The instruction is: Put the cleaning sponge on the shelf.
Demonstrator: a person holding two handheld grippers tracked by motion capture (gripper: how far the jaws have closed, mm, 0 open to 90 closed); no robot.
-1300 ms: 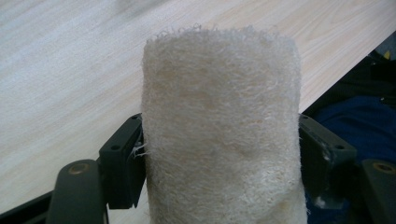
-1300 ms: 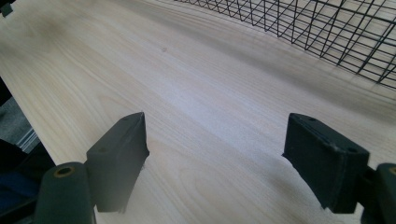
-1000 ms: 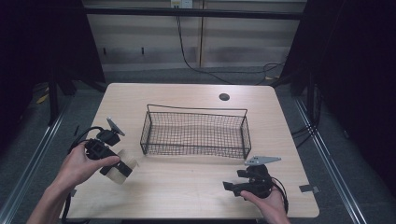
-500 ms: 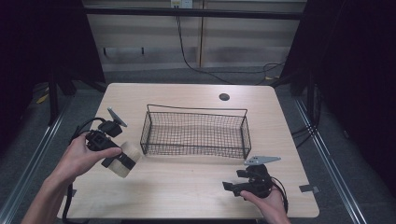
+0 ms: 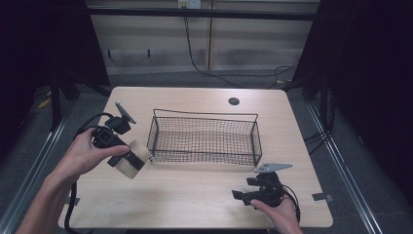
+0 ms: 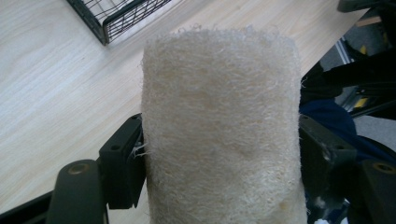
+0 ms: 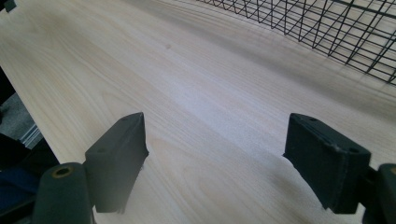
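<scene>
We see left gripper (image 5: 127, 157) clamping loofah roll (image 6: 219, 130) beside wire basket (image 5: 204, 139) left end; right gripper (image 7: 215, 163) gaping over bare table (image 5: 195, 195) near front edge.

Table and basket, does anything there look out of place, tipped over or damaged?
Nothing stands out. The wire basket sits upright and empty on the table, the left gripper holds a loofah sponge beside it, and the right gripper rests open.

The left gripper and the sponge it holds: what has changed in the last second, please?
The left gripper has carried the loofah sponge forward and rightward, up to the left end of the wire basket; its jaws stay clamped on it. The right gripper stays open near the front edge, and the basket has not moved.
</scene>
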